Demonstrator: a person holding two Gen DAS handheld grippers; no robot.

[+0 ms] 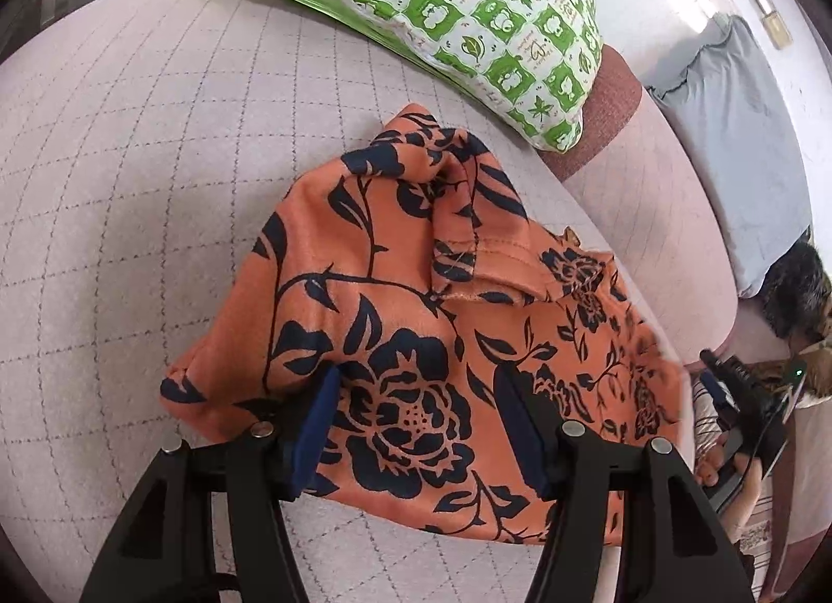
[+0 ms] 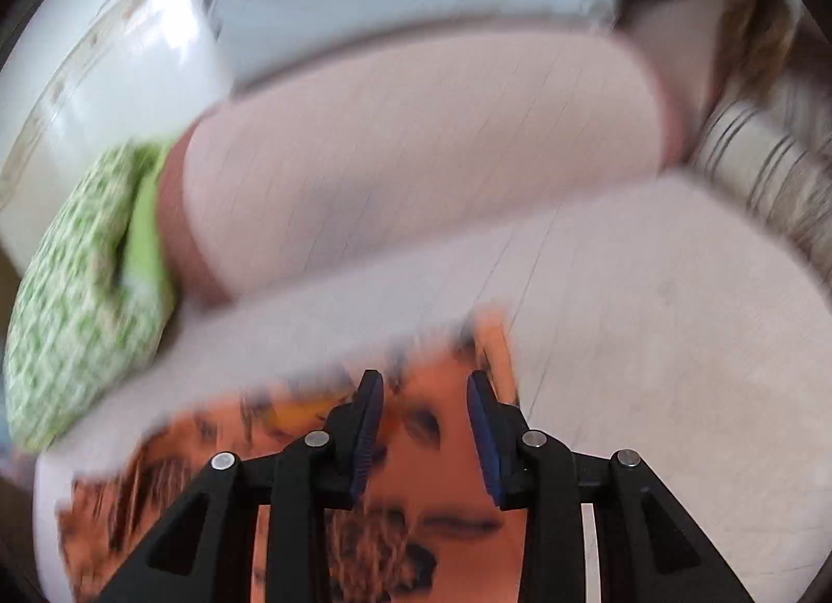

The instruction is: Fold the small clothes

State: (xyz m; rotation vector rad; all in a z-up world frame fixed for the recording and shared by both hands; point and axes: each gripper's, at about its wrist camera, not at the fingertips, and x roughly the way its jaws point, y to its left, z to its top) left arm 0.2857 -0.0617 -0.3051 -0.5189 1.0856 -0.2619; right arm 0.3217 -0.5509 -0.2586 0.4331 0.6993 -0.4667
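Note:
An orange garment with a dark blue flower print (image 1: 416, 301) lies partly folded on the pink quilted bed cover (image 1: 130, 187). A hemmed flap is turned over near its middle. My left gripper (image 1: 416, 384) is open, its blue pads spread wide just above the garment's near edge, holding nothing. In the right wrist view, which is motion-blurred, my right gripper (image 2: 424, 390) is open above the same orange garment (image 2: 431, 447); its jaws stand apart with the cloth below them. The right gripper also shows at the right edge of the left wrist view (image 1: 738, 395).
A green and white patterned pillow (image 1: 442, 5) lies at the far side of the bed, also in the right wrist view (image 2: 78, 301). A pale blue cloth (image 1: 738, 145) hangs by the wall. A striped cloth (image 2: 754, 166) lies at the right.

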